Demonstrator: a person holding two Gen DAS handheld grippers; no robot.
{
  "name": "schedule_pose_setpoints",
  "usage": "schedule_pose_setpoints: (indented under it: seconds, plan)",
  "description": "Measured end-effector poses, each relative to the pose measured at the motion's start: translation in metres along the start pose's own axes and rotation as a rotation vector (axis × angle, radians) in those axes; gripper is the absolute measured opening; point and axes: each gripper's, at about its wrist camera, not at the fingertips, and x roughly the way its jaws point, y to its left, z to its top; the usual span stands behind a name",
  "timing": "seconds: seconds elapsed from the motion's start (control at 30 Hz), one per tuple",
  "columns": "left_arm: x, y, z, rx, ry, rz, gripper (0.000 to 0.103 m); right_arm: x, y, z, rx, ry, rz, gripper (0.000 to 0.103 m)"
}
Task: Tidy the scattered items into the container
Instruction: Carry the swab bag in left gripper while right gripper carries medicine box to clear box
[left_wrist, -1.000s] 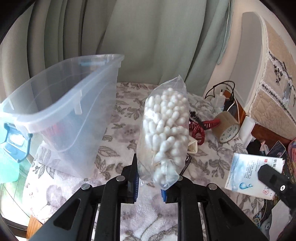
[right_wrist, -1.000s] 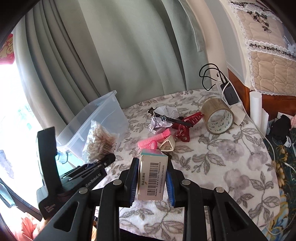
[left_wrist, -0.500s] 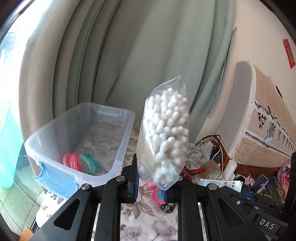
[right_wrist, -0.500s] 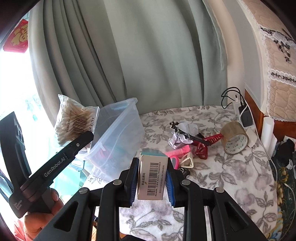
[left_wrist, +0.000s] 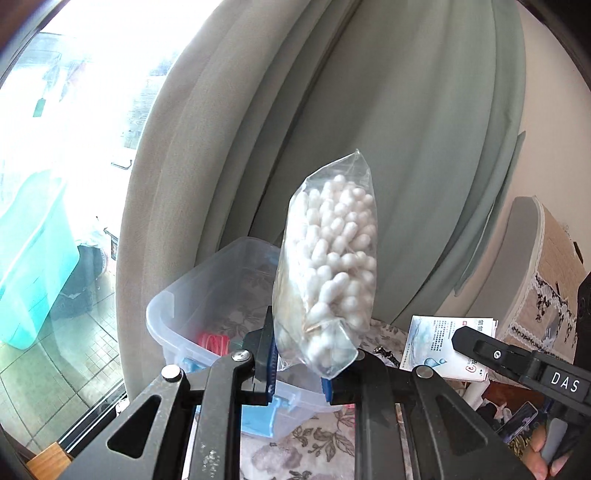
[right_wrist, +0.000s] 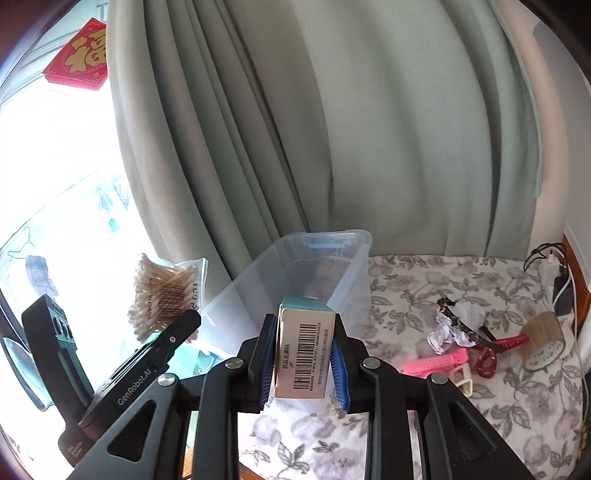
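My left gripper (left_wrist: 298, 373) is shut on a clear bag of cotton swabs (left_wrist: 328, 273), held upright in the air just this side of the clear plastic bin (left_wrist: 177, 314). The same bag (right_wrist: 166, 295) shows in the right wrist view, left of the bin (right_wrist: 354, 266). My right gripper (right_wrist: 304, 363) is shut on a small box with a barcode (right_wrist: 304, 354), held above the table in front of the bin. Red bands (left_wrist: 212, 341) lie in the bin's bottom. The right gripper's box (left_wrist: 448, 345) also shows to the right in the left wrist view.
On the floral tablecloth (right_wrist: 443, 280) at the right lie crumpled paper (right_wrist: 461, 325), a pink hair clip (right_wrist: 436, 365), a red clip (right_wrist: 491, 354), a tape roll (right_wrist: 545, 339) and a charger with cables (right_wrist: 557, 280). Green curtains (right_wrist: 332, 129) hang behind; a bright window is at the left.
Both grippers rose and swung left towards the bin, each keeping its item. The bin's open top now shows in both views, where a second ago I saw its side.
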Motion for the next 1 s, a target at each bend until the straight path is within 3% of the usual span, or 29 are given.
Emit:
schedule_pose_setpoints:
  seconds: [0.23,0.57,1.0]
  plan:
    - [-0.001,0.029,0.011,-0.043,-0.031,0.038,0.019,0.033,0.028,0.005,-0.042,0.022,0.064,0.029]
    - [0.025,0.024,0.011,-0.042,-0.001,0.004,0.019,0.073,0.028,-0.003,-0.036,0.088,0.083,0.029]
    - [0.07,0.024,0.013,-0.037,0.061,0.032,0.019,0.106,0.027,-0.001,-0.048,0.126,0.09,0.029]
